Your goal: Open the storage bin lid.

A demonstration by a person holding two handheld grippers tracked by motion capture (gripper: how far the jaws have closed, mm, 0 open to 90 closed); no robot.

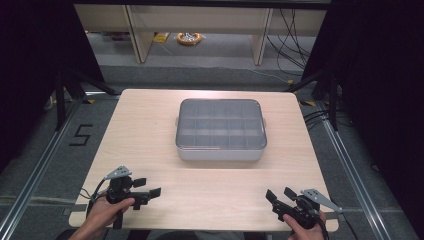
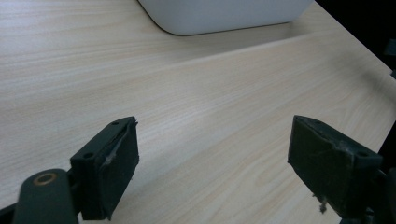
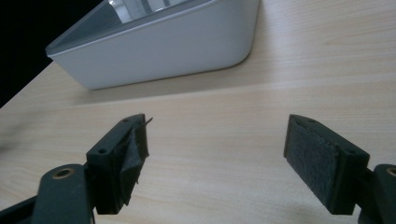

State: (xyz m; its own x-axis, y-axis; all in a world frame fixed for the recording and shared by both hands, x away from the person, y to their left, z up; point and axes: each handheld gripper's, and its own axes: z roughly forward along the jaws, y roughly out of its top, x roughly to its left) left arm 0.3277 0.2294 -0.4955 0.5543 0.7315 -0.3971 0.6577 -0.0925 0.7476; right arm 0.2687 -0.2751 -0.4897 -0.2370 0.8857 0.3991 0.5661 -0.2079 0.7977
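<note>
A white compartment box (image 1: pixel 220 130) with a clear lid sits shut in the middle of the wooden table (image 1: pixel 150 150); its dividers show through the lid. My left gripper (image 1: pixel 148 187) rests low at the table's near left, held by a hand, jaws wide open and empty. My right gripper (image 1: pixel 281 194) sits at the near right, also open with nothing between its jaws. The left gripper view has the box's white wall (image 2: pixel 219 16) far ahead beyond my open gripper (image 2: pixel 212 158). In the right gripper view the box (image 3: pixel 159 42) lies ahead, past my open gripper (image 3: pixel 217 149).
The table's front edge runs just under both hands. Dark curtains flank the table on both sides. Beyond the far edge stand wooden furniture legs (image 1: pixel 137 35), loose cables (image 1: pixel 292 40) and a small yellow object (image 1: pixel 189 38) on the floor.
</note>
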